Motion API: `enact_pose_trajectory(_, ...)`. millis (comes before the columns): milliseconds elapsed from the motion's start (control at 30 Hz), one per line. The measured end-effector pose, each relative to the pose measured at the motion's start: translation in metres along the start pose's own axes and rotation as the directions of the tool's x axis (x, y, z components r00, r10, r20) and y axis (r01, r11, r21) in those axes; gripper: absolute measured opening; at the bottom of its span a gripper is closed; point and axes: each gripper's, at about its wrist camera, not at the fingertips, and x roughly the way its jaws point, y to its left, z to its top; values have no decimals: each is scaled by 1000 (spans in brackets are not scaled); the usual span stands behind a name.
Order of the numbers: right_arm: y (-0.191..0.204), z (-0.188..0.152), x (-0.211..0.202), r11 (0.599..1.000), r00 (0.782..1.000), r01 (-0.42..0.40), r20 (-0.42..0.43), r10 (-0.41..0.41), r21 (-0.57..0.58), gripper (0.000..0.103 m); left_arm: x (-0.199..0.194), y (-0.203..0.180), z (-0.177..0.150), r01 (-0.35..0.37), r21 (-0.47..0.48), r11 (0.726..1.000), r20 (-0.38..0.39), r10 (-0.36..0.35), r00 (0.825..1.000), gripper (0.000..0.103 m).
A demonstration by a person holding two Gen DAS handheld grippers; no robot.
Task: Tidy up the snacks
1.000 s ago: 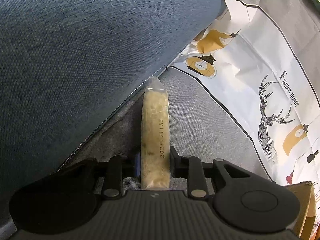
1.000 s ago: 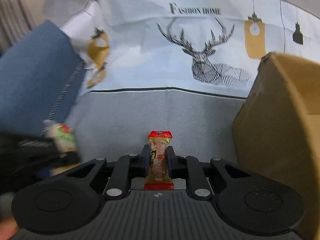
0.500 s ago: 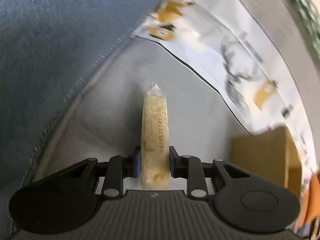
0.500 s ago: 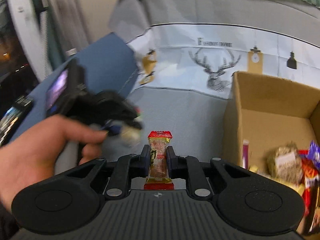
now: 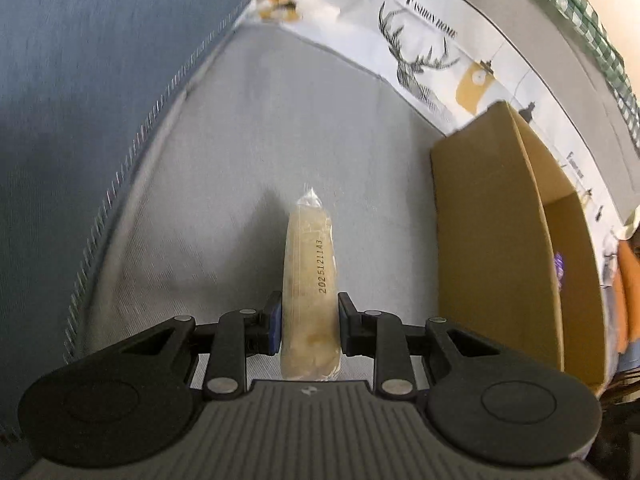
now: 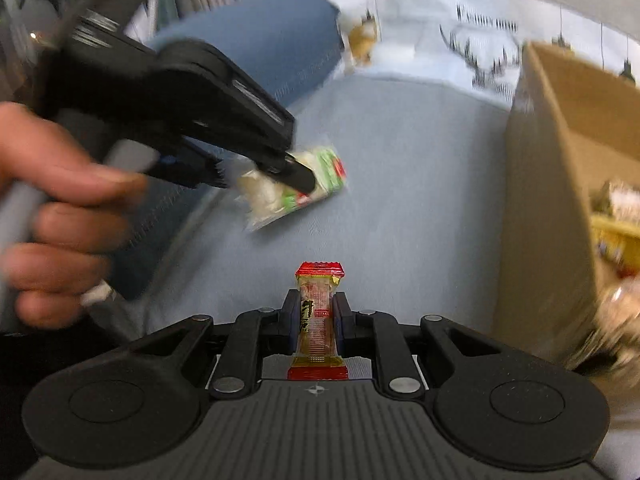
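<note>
Tilting downward — both grippers (image 5: 308,324) (image 6: 316,316) (snacks (image 5: 309,292) (image 6: 318,320) clamped).

Blurred box contents (image 6: 616,220); cropped hand (image 6: 52,208)

Black tongs (image 5: 309,326), ribbed grey housing, round silver pivot screws; blue pad on one finger (image 5: 274,322).

Soft, even indoor light, fairly bright, with no glare. In the left wrist view a faint shadow lies on the grey cloth just left of the pale snack packet (image 5: 310,292) and its date print is sharp, while the blue cushion (image 5: 112,80) beyond smears. The right wrist view is heavily motion-blurred: the person's hand (image 6: 52,216) and cardboard box (image 6: 560,208) streak. Fisheye bending curves both frames' edges.
</note>
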Motion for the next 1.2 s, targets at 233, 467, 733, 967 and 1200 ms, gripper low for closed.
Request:
enact_pose_trajectory(233, -13, -6, 24, 999, 999, 32, -6, -31, 44, 18, -2, 4, -4, -107, 5, 994, 28, 107, 994, 42)
enact_pose_trajectory(467, -7, -15, 30, 998, 999, 47, 19, -46, -42, 20, 6, -9, -6, -194, 97, 976, 36, 191, 981, 54)
enact_pose_trajectory(733, -8, -18, 29, 998, 999, 41, 22, -40, -53, 21, 27, -26, -6, -263, 174, 949, 24, 263, 964, 57)
enact_pose_trajectory(967, -5, -18, 29, 996, 999, 48, 25, -47, -77, 21, 39, -33, -11, -312, 244, 918, 24, 316, 948, 53)
enact_pose_trajectory(1200, -2, -21, 18, 996, 996, 46, 80, -40, -81, 18, 31, -32, -12, -327, 250, 912, 71, 319, 945, 39)
